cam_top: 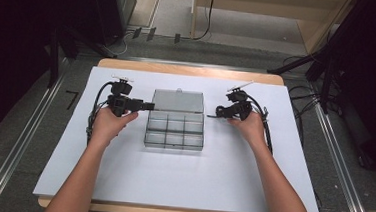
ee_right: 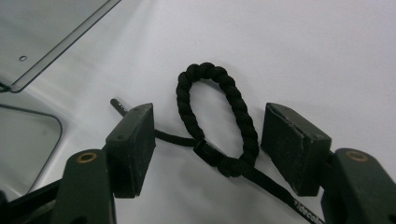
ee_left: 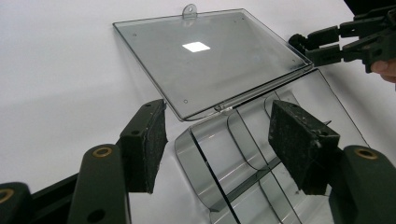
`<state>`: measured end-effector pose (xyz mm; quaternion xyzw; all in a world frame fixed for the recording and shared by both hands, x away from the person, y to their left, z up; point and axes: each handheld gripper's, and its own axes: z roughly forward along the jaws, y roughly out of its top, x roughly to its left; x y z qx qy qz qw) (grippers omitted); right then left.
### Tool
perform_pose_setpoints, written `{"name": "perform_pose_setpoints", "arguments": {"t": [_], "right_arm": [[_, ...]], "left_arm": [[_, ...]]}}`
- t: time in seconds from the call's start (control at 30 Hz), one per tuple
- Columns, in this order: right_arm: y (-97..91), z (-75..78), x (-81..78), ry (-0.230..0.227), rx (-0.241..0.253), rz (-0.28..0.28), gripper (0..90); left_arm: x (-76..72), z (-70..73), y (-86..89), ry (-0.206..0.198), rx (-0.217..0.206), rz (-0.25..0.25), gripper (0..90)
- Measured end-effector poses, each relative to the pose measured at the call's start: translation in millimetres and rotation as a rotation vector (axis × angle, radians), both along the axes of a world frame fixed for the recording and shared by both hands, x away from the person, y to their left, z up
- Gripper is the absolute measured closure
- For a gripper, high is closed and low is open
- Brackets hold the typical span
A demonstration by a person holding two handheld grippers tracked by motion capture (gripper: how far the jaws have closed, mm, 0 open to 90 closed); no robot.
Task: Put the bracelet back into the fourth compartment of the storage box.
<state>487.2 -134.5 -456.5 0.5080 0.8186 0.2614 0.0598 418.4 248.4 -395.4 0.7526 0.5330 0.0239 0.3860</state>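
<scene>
A clear plastic compartment box (cam_top: 174, 132) sits mid-table with its lid (cam_top: 178, 100) laid open flat behind it. My left gripper (cam_top: 148, 106) is at the box's left rear corner. In the left gripper view its jaws (ee_left: 218, 116) stand open astride the hinge corner of the box (ee_left: 233, 154) and touch nothing. My right gripper (cam_top: 225, 112) is just right of the lid. Its jaws (ee_right: 208, 116) are open, and a black braided cord loop (ee_right: 238, 109) lies on the table between them, clear of both pads.
A white sheet (cam_top: 181, 175) covers the wooden table, with wide bare room in front of the box. The loop's thin tail (ee_right: 275, 189) runs back under the right gripper. Cables and black stands ring the table's far corners.
</scene>
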Motion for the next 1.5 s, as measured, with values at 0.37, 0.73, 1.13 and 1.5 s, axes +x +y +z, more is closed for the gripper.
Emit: {"name": "perform_pose_setpoints", "arguments": {"t": [0.37, 0.73, 1.13, 1.5], "right_arm": [[2.2, 0.5, -5.7, -0.040, -0.064, 0.005, 62.0], [-4.8, 6.4, -7.1, -0.002, -0.024, -0.010, 77.7], [-8.0, 26.3, -17.4, 0.004, 0.041, -0.005, 77.6], [-3.8, 44.1, -30.3, 0.002, 0.067, 0.016, 77.6]], "left_arm": [[0.1, -0.4, 0.2, 0.000, -0.001, 0.003, 37.7], [0.0, 0.2, -0.1, 0.002, -0.001, -0.003, 37.6], [0.2, 0.7, 0.5, 0.007, -0.002, -0.008, 37.3], [0.7, 0.3, -0.3, 0.010, -0.002, -0.018, 37.0]]}}
